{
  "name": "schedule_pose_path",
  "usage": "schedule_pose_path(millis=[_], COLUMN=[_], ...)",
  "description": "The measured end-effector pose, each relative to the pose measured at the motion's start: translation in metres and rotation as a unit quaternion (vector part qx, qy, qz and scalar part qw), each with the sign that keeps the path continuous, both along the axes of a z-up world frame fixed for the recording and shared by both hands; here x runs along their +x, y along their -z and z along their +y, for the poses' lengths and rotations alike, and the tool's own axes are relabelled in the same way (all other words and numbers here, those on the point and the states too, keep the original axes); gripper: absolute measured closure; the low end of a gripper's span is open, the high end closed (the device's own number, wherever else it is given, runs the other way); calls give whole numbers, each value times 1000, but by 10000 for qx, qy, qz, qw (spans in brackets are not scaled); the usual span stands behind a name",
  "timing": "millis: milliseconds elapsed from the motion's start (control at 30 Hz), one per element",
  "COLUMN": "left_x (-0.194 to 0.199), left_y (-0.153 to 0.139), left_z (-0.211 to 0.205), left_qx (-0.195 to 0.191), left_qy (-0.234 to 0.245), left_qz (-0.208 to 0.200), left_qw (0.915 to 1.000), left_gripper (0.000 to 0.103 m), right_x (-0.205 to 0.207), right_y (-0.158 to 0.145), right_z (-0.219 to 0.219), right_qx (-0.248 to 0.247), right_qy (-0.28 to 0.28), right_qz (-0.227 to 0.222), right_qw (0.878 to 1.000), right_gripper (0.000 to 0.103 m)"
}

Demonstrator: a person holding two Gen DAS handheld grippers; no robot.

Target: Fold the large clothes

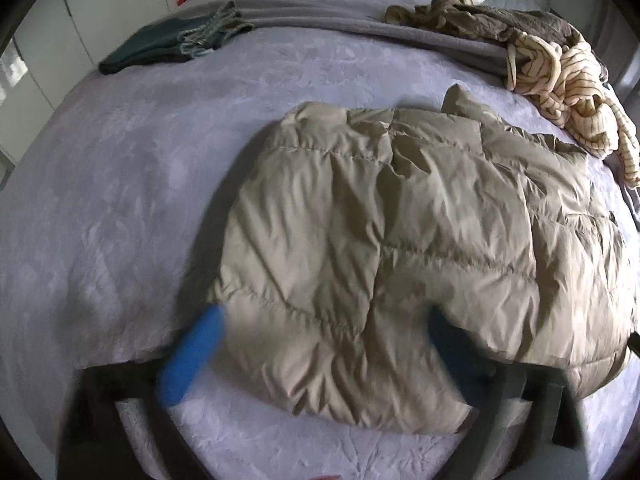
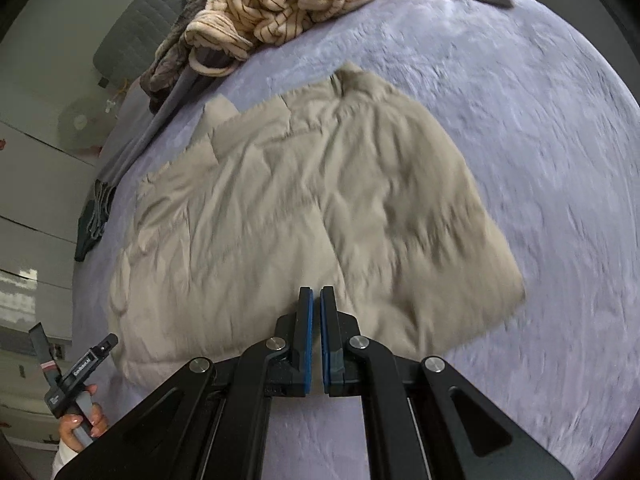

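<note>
**Beige puffer jacket spread on the lavender bed, both grippers above its near edge**

The left gripper (image 1: 320,344) is spread wide, its blurred blue fingers (image 1: 192,360) straddling the near lobe of the beige puffer jacket (image 1: 400,220) without pinching it. The right gripper (image 2: 317,308) has its blue pads pressed almost together, empty, at the lower centre of its frame over the jacket's near edge. The jacket lies across the lavender bed cover (image 1: 120,200). A striped cream garment (image 2: 280,0) is heaped at the upper frame; a dark green folded cloth (image 1: 160,44) sits upper left.
</note>
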State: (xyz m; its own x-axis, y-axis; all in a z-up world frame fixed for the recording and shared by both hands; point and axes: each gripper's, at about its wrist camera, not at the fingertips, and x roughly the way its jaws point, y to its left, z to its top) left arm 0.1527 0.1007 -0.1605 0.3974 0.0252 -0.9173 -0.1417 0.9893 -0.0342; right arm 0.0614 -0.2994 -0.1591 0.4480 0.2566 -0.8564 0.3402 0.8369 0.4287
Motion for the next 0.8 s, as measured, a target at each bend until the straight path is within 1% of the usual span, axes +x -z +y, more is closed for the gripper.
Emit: schedule_pose_path(millis=[33, 233, 300, 333, 367, 400, 433, 467, 500, 567, 600, 667, 700, 800], left_x=[-3, -16, -20, -21, -22, -23, -25, -26, -27, -29, -30, -31, -32, -35], left_y=[-3, -1, 1, 2, 4, 6, 8, 10, 12, 15, 16, 20, 21, 24], left_z=[0, -2, -1, 1, 1, 1, 2, 3, 4, 4, 5, 5, 5, 2], left_qx=[16, 89, 20, -30, -57, -87, -104, -90, -47, 44, 53, -61, -76, -106], left_qy=[32, 159, 117, 87, 68, 45, 13, -26, -76, -138, -149, -82, -62, -14], left_qz=[-48, 91, 169, 217, 251, 294, 353, 390, 410, 425, 449, 543, 565, 585], left_qw=[10000, 9998, 9998, 9997, 9996, 9995, 9993, 9992, 9991, 9990, 9989, 9985, 9984, 9982], left_gripper=[0, 0, 0, 0, 0, 0, 0, 0, 0, 0, 0, 0, 0, 0], right_x=[-3, -21, -26, -29, -32, -34, -36, -37, -38, -40, -41, -44, -46, -51], right_y=[1, 6, 10, 11, 12, 13, 13, 14, 15, 18, 18, 20, 21, 26], right_z=[1, 3, 5, 6, 7, 8, 10, 11, 12, 14, 14, 14, 14, 11], right_qx=[15, 116, 182, 246, 299, 349, 406, 489, 532, 627, 683, 797, 837, 940], right_qy=[11, 105, 119, 112, 113, 115, 116, 107, 105, 113, 119, 134, 156, 252], right_qz=[18, 118, 165, 178, 172, 154, 125, 100, 96, 99, 86, 49, 38, 74], right_qw=[10000, 9998, 9996, 9995, 9993, 9992, 9990, 9987, 9985, 9979, 9976, 9967, 9964, 9952], right_gripper=[99, 98, 94, 84, 70, 63, 52, 47, 45, 37, 34, 24, 23, 22])
